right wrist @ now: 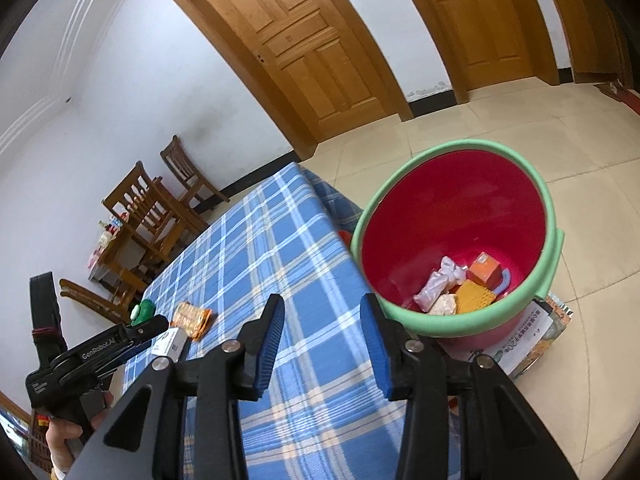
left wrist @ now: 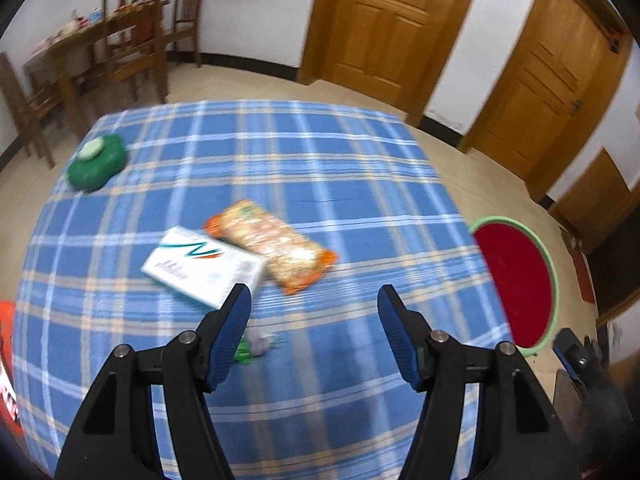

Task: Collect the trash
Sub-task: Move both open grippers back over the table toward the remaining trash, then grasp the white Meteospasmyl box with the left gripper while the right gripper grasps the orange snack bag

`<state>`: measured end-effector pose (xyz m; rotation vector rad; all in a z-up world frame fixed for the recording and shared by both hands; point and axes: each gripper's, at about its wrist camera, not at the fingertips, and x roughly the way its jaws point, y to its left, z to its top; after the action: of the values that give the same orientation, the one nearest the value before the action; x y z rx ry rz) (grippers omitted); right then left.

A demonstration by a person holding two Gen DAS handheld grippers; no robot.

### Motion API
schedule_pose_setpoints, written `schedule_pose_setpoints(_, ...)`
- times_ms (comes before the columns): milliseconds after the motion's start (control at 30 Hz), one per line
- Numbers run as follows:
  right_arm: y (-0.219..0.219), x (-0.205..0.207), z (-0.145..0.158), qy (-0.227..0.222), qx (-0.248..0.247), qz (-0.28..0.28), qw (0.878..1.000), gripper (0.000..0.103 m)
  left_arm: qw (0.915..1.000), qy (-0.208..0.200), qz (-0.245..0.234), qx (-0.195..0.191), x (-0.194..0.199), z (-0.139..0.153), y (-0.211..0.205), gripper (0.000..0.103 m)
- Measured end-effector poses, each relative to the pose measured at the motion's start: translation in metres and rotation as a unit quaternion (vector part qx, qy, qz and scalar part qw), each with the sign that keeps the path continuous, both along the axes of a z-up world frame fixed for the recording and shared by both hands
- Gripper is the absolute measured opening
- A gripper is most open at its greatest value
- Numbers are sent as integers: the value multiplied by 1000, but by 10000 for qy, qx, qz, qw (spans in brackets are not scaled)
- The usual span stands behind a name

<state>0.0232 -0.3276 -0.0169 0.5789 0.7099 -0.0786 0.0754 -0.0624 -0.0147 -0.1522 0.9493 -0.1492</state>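
Observation:
On the blue plaid tablecloth [left wrist: 328, 184] lie a white box [left wrist: 204, 266] and, touching it, an orange snack packet [left wrist: 276, 244]. A small crumpled grey-and-green wrapper [left wrist: 256, 344] lies nearer, beside my left gripper's left finger. My left gripper [left wrist: 314, 292] hovers open over the cloth with nothing between its pads. My right gripper [right wrist: 322, 300] is open and empty too, above the table's edge, next to a red bucket with a green rim [right wrist: 452, 216]. Several pieces of trash [right wrist: 460, 284] lie in the bucket's bottom. The bucket [left wrist: 516, 280] stands on the floor right of the table.
A green round object with a white cap [left wrist: 98, 162] sits at the table's far left. Wooden chairs and a dining table [left wrist: 120, 48] stand behind, by the wall with wooden doors [left wrist: 384, 24]. Printed paper [right wrist: 528, 340] lies under the bucket. Something orange [left wrist: 8, 360] is at the left edge.

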Motion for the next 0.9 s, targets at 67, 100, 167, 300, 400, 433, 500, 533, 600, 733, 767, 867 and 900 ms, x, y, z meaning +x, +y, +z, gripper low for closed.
schedule_pose_setpoints(67, 5, 1, -1, 17, -8, 50, 10000, 43, 9999, 62, 150, 32, 0, -5, 11, 69)
schedule_pose_setpoints(100, 7, 3, -1, 28, -14, 74, 10000, 43, 9997, 88, 232, 57, 1, -8, 16, 71)
schedule_pose_setpoints(167, 11, 4, -2, 51, -20, 118, 9999, 43, 9993, 129, 334, 90, 2, -13, 23, 71)
schedule_pose_setpoints(300, 17, 7, -4, 102, -38, 180, 9998, 43, 9985, 248, 449, 202, 7, -26, 31, 71)
schedule_pose_setpoints(400, 20, 8, -6, 144, -58, 208, 9997, 43, 9980, 328, 441, 297, 13, -33, 31, 71)
schedule_pose_setpoints(433, 21, 8, -7, 158, -61, 217, 9996, 43, 9978, 356, 438, 338, 14, -36, 31, 71)
schedule_pose_setpoints(500, 22, 9, -8, 186, -72, 232, 9995, 43, 9972, 407, 461, 426, 17, -41, 32, 71)
schedule_pose_setpoints(533, 24, 10, -8, 201, -75, 239, 9995, 43, 9969, 435, 482, 450, 18, -43, 34, 71)
schedule_pose_setpoints(600, 26, 11, -10, 229, -77, 258, 9994, 43, 9963, 477, 544, 457, 18, -46, 40, 71)
schedule_pose_setpoints(733, 29, 16, -12, 286, -84, 321, 9990, 43, 9953, 471, 710, 461, 19, -47, 54, 71)
schedule_pose_setpoints(767, 30, 17, -13, 300, -80, 339, 9989, 43, 9949, 472, 766, 464, 19, -47, 59, 71)
schedule_pose_setpoints(867, 36, 22, -15, 346, -63, 418, 9985, 43, 9934, 489, 930, 468, 20, -48, 73, 71)
schedule_pose_setpoints(900, 38, 23, -16, 353, -63, 442, 9984, 43, 9928, 495, 987, 467, 21, -48, 79, 71)
